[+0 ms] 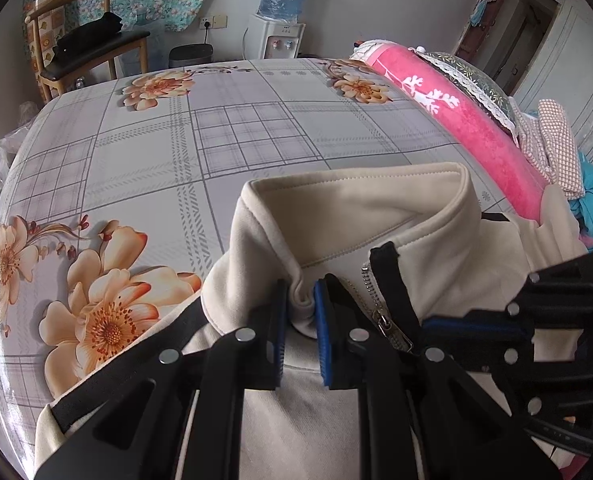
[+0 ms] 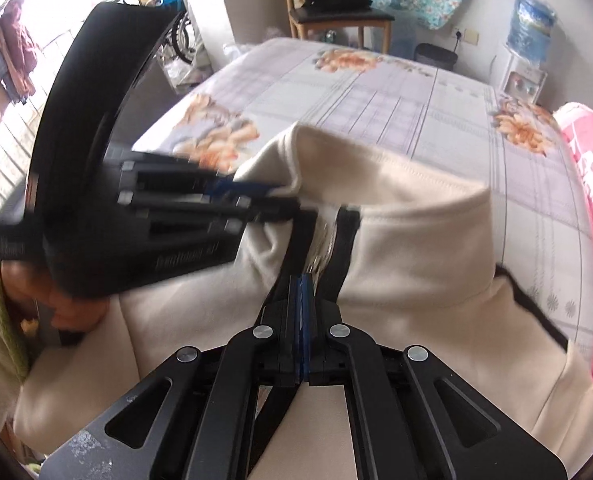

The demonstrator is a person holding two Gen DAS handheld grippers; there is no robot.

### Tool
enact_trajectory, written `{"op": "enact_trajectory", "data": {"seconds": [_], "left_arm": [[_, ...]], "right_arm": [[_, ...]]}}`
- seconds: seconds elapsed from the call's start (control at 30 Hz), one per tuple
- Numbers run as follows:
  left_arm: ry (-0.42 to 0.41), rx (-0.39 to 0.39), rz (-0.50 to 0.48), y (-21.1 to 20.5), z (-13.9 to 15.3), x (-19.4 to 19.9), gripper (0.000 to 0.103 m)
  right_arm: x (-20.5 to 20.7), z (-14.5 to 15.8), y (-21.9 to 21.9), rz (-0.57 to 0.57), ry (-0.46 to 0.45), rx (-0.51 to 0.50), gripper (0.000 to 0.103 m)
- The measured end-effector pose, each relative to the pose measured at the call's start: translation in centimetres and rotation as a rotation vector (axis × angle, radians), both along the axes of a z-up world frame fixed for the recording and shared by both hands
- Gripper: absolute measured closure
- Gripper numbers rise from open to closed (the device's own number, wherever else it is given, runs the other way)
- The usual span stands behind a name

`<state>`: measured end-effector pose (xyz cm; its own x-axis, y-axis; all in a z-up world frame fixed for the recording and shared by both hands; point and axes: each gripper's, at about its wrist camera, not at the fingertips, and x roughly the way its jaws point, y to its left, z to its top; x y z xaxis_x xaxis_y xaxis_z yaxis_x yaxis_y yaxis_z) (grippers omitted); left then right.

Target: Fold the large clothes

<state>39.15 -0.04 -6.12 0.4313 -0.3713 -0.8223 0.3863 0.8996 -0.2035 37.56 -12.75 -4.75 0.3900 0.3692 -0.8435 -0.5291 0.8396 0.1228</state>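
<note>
The left gripper [image 1: 299, 330] has its two blue pads nearly together, clamped on a small fold of cream cloth at the base of the collar [image 1: 352, 216] of the jacket [image 1: 456, 264]. The right gripper [image 2: 302, 328] has its pads pressed fully together; they seem to pinch the black edge beside the zipper [image 2: 322, 248], just under the collar, but the thin cloth between them is hard to see. The two grippers are close to each other, one on each side of the zipper line.

I judge that the step is to take the jacket at the neck and lay it flat. To do it well, both grips should stay firm and the hands should go apart at the same height, so that the collar becomes straight and the front does not twist.

The jacket lies at the near edge of the bed [image 1: 144, 160], which has a grey checked sheet with orange flowers. A pink rolled blanket [image 1: 468, 120] lies along its right edge. Beyond the far edge stand a wooden chair [image 1: 88, 52] and a water dispenser [image 1: 280, 20].
</note>
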Motion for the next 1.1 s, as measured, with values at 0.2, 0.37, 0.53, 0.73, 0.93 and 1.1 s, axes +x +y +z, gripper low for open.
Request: {"op": "enact_trajectory", "data": {"seconds": [0.2, 0.37, 0.53, 0.73, 0.93, 1.1], "left_arm": [[-0.008, -0.058, 0.01, 0.8, 0.7, -0.6, 0.09], [-0.031, -0.101, -0.022, 0.8, 2.4, -1.5, 0.09], [-0.025, -0.072, -0.011, 0.3, 2.7, -1.9, 0.09], [-0.025, -0.04, 0.009, -0.1, 2.3, -1.7, 0.092], [-0.032, -0.008, 0.048, 0.0, 2.3, -1.9, 0.094], [-0.047, -0.021, 0.057, 0.5, 2.7, -2.7, 0.095]], "right_arm": [[3.0, 1.9, -0.3, -0.045, -0.033, 0.028, 0.066], [5.4, 2.9, -0.3, -0.055, -0.059, -0.028, 0.056], [7.8, 1.2, 0.2, -0.024, 0.027, -0.115, 0.056], [6.9, 0.1, 1.1, 0.063, 0.029, -0.263, 0.075], [5.5, 0.1, -0.6, 0.098, 0.035, -0.327, 0.103], [4.0, -0.8, -2.2, 0.102, -0.004, -0.341, 0.103]]}}
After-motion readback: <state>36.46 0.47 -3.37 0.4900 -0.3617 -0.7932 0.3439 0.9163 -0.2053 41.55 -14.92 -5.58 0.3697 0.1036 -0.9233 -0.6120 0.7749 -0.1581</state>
